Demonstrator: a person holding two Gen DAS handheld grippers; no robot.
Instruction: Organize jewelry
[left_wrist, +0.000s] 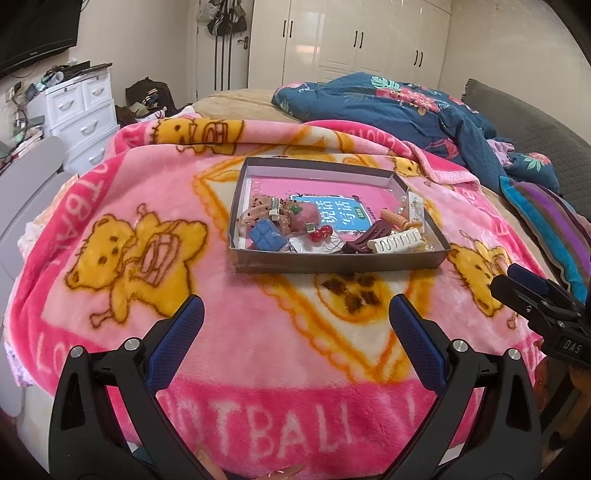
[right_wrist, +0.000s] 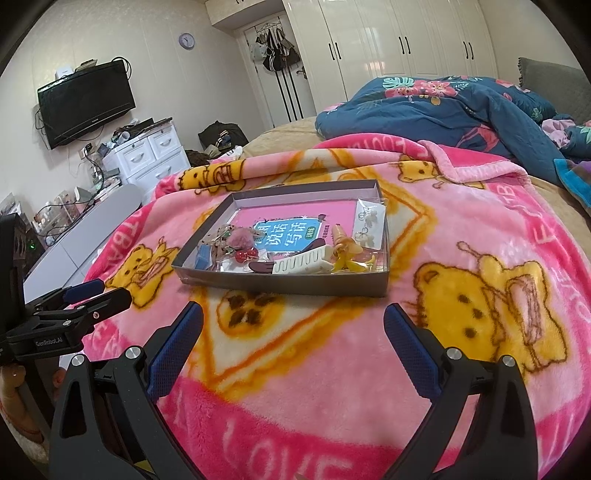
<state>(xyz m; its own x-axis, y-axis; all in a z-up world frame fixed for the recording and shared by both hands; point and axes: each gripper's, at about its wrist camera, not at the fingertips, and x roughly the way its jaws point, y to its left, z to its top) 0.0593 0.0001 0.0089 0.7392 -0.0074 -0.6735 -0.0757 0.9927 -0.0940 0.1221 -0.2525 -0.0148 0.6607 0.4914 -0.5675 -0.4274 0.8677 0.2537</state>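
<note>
The left tool (left_wrist: 295, 314) hangs released, fingers spread wide above the pink bear blanket (left_wrist: 122, 206), grasping nothing. The right tool (right_wrist: 293, 319) is likewise released and empty, near the left one. At twelve o'clock of both sits the shallow grey tray (left_wrist: 332, 264) on the blanket on the bed. Inside, crowded toward its near wall, lie a white comb clip (left_wrist: 395, 243), red cherry earrings (left_wrist: 319, 233), a blue square clip (left_wrist: 266, 236) and an orange spiral tie (left_wrist: 397, 217).
</note>
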